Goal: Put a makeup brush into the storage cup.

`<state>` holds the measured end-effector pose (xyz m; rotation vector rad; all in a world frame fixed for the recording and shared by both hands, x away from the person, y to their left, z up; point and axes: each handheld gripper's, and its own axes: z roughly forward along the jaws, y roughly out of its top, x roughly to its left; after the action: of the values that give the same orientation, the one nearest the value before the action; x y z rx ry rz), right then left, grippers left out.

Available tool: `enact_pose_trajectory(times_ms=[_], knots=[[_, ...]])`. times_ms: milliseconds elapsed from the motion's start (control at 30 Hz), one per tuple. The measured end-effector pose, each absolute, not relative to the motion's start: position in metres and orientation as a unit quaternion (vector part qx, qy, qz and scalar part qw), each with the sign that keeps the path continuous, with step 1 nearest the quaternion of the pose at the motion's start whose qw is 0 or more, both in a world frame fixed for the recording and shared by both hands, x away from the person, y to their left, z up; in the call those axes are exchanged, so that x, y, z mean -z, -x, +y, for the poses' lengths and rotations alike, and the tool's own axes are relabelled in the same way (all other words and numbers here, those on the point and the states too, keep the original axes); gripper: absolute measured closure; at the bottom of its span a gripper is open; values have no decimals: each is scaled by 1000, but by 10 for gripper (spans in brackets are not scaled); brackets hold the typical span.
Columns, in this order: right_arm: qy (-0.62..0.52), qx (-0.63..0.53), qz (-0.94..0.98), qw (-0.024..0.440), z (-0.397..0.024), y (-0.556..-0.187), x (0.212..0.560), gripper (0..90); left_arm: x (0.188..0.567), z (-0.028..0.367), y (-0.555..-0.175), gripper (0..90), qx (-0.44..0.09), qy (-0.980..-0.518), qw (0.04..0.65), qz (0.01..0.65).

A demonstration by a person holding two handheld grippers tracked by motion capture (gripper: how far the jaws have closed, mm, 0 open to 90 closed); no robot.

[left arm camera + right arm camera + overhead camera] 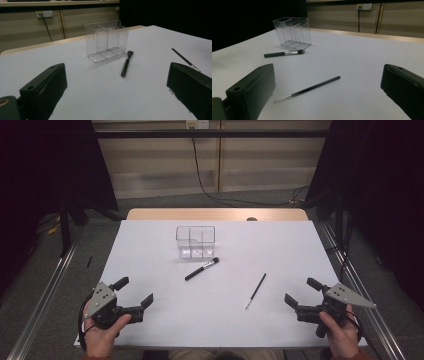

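Clear acrylic organizer [195, 241] is sitting mid-table, fat brush [201, 269] lying just in front, thin brush [255, 291] off right. Left gripper [134, 295] and right gripper [300, 293] are both hanging wide apart, gripping nothing.

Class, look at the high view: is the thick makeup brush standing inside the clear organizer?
No, the thick makeup brush lies flat on the white table just in front of the clear organizer, which holds nothing.

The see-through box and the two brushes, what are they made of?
The box looks like clear, glossy plastic: you can see the table through its walls and dividers. The fat brush seems to have a shiny black handle, probably plastic or painted wood, a silvery metal-looking collar and dark soft bristles. The thin brush has a slim black handle and a small pale tip; material unclear.
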<state>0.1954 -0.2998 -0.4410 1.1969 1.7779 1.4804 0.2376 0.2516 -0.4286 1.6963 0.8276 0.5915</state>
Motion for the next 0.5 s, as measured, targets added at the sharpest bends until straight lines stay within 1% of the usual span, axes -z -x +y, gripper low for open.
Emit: enact_pose_trajectory(times_ms=[100, 200, 333, 500], knots=[[-442, -549, 658, 265, -300, -196, 441, 0, 429, 251, -238, 34, -250, -717, 547, 353], [-442, -548, 660, 263, -300, -196, 442, 0, 429, 251, -240, 35, -234, -713, 553, 363], [-443, -548, 660, 260, -300, -196, 442, 0, 430, 247, -240, 29, -234, -727, 544, 348], [-440, -548, 663, 260, -299, -196, 442, 0, 430, 242, -240, 29, -227, -733, 544, 339]])
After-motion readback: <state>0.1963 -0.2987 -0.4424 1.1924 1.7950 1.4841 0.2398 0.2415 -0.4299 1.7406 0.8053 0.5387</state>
